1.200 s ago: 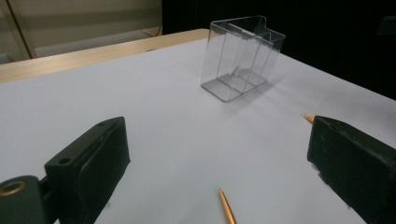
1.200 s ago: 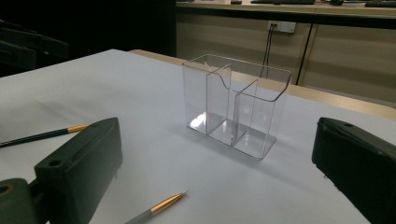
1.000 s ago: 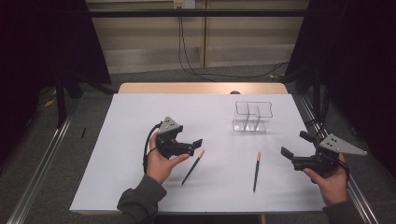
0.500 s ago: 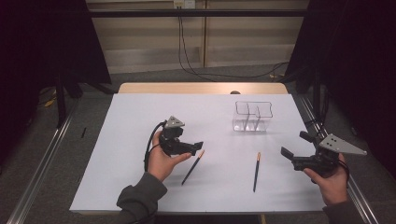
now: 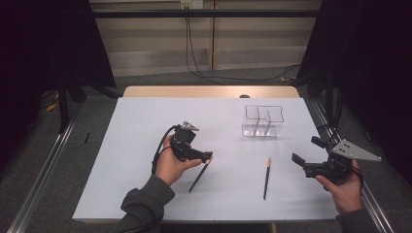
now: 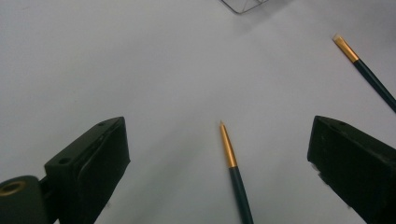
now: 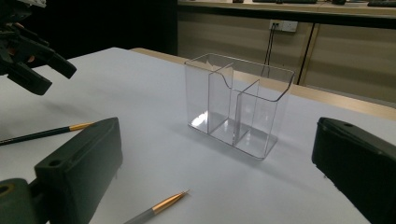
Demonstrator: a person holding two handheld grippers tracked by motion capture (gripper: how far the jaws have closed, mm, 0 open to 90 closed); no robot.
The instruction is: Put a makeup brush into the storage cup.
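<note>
Two dark green paintbrushes with gold ferrules lie on the white table sheet (image 5: pixel 121 160). My left gripper (image 5: pixel 206 158) is open and tilted down over the brush end of the left paintbrush (image 5: pixel 199 177). In the left gripper view that paintbrush (image 6: pixel 232 163) lies on the sheet between the wide-apart jaws, untouched. The right paintbrush (image 5: pixel 266 177) lies to the left of my right gripper (image 5: pixel 305 150), which is open and holds nothing. A clear divided holder (image 5: pixel 263 121) stands upright and empty behind both brushes; in the right gripper view the holder (image 7: pixel 238 107) is straight ahead.
The table's right edge (image 5: pixel 340 194) runs close under the right hand. A wooden strip (image 5: pixel 209 91) borders the far side of the sheet. Metal rails (image 5: pixel 43 170) flank the table on the floor. Cables (image 5: pixel 194 53) hang behind it.
My left gripper has dipped and shifted slightly right, down toward the left paintbrush's brush end. The right gripper and both brushes have stayed put.
</note>
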